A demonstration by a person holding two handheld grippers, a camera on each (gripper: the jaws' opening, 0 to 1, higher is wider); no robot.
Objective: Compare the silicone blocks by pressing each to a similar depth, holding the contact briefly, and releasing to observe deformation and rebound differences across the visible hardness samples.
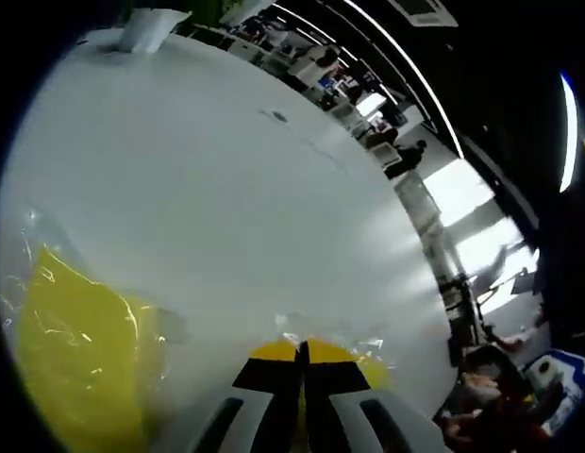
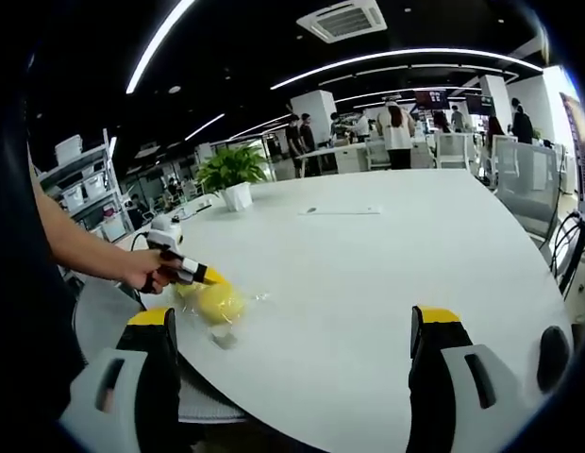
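Note:
A yellow silicone block [image 2: 217, 302] in crinkled clear wrap lies near the white table's [image 2: 387, 264] edge. A hand holds my left gripper [image 2: 200, 274] with its tip down against the block. In the left gripper view the left gripper [image 1: 302, 347] is shut, its black pads meeting. Clear wrap [image 1: 325, 328] crinkles just past the tips, and I cannot tell whether it is pinched. A wrapped yellow block [image 1: 80, 359] lies to the lower left there. My right gripper [image 2: 292, 319] stands wide open above the table's near edge, nothing between its jaws, well to the right of the block.
A potted plant [image 2: 234, 175] stands at the table's far left and a thin sheet [image 2: 340, 210] lies near its middle. Chairs [image 2: 524, 179] line the right side. People stand at the back of the office. The person's arm [image 2: 80, 250] reaches in from the left.

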